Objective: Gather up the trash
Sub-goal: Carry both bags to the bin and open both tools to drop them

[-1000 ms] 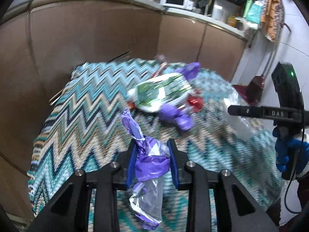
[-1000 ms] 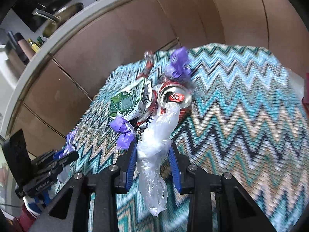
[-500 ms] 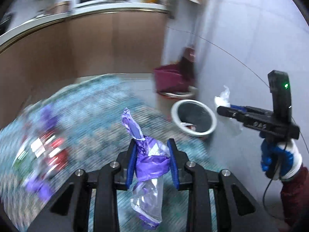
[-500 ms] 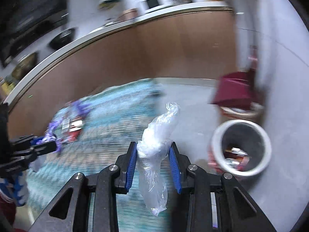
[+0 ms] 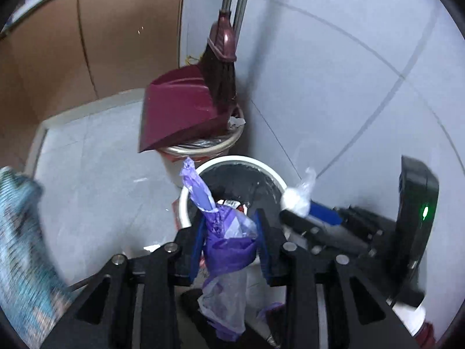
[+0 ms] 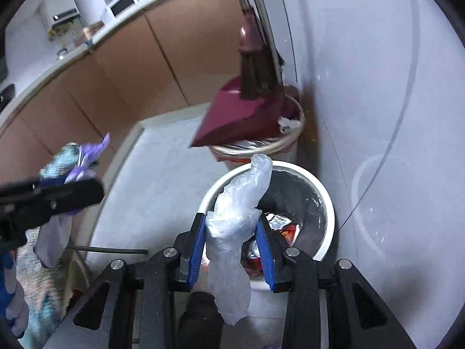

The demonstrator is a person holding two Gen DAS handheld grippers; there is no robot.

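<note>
My left gripper point(image 5: 229, 244) is shut on a crumpled purple plastic wrapper point(image 5: 223, 244) and holds it above the near rim of a white round trash bin point(image 5: 232, 163) on the floor. My right gripper point(image 6: 231, 247) is shut on a clear plastic bag point(image 6: 232, 221) over the same bin point(image 6: 328, 203), which has red and silver trash inside. The right gripper also shows in the left wrist view point(image 5: 293, 206), just right of the bin. The left gripper shows at the left of the right wrist view point(image 6: 87, 183).
A second bin point(image 5: 203, 148) stands behind the white one, with a maroon dustpan point(image 5: 180, 113) and a broom point(image 5: 223, 58) resting on it in the corner. Brown cabinets point(image 6: 116, 72) run along the left. The zigzag cloth edge point(image 5: 20, 232) is at left. A tiled wall point(image 6: 377, 87) is at right.
Both grippers have swung from the zigzag-cloth table over to the white bin, still holding the purple wrapper and the clear bag. They now hang close over the bin.
</note>
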